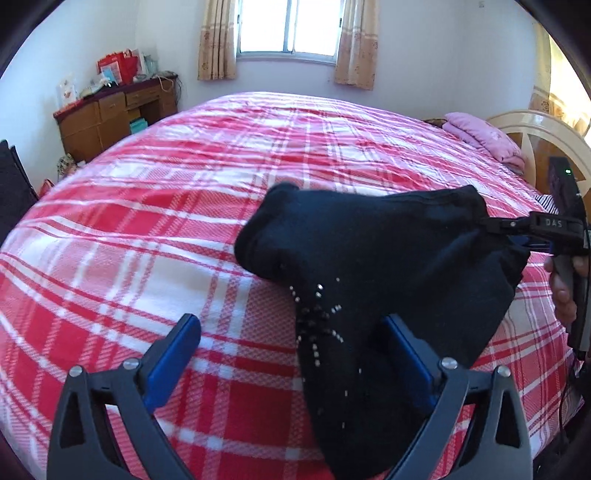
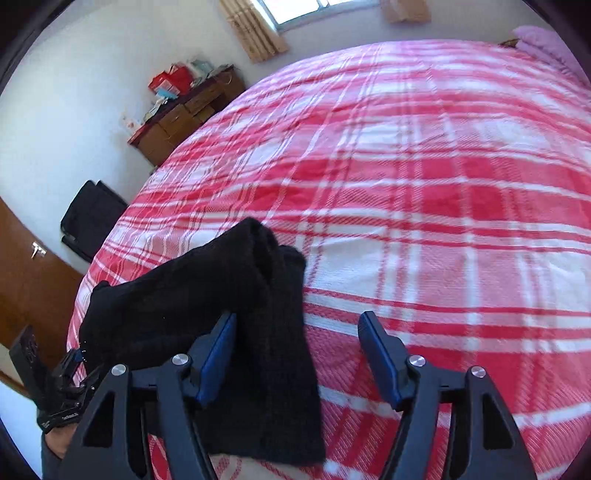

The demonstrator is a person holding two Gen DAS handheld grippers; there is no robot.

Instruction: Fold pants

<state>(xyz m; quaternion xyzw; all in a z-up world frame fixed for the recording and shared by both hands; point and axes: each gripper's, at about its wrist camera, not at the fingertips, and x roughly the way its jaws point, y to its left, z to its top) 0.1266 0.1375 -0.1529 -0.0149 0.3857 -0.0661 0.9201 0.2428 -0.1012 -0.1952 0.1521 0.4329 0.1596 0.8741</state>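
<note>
Pants (image 1: pixel 369 258), black and bunched up, sit over the near part of the bed (image 1: pixel 147 221), on or just above its red-and-white plaid cover; whether the fabric rests fully on the cover I cannot tell. A scatter of small shiny studs shows on the cloth close to the left camera.

Left hand-held gripper (image 1: pixel 291 321) is spread wide, blue pads well apart. The dark fabric runs down between its fingers and lies against the right-side finger, hiding part of it, while the left-side finger (image 1: pixel 177 350) stands clear over the plaid.

Over on the far side of the bundle, the right hand-held gripper (image 1: pixel 495 225) meets the upper corner of the pants, seen side-on, with the person's fingers (image 1: pixel 561 291) wrapped round its handle. From its own camera the right hand-held gripper (image 2: pixel 297 317) is also wide apart, nothing pinched between the pads. The pants (image 2: pixel 221 295) hang past its left-side finger (image 2: pixel 221 350) and drape down in front of it; its other finger is over bare plaid. The left hand-held gripper (image 2: pixel 74 363) shows low at the edge of that view, right at the end of the dark cloth.

Around the room: a pink pillow (image 1: pixel 480 136) lies by the pale headboard (image 1: pixel 535 125), a wooden cabinet (image 1: pixel 110 114) piled with boxes stands against the wall, and a bright window (image 1: pixel 288 26) with beige curtains (image 1: pixel 218 40) sits behind the bed. A brown door (image 2: pixel 29 266) and a black bag (image 2: pixel 92 218) are beside the bed in the right view.
</note>
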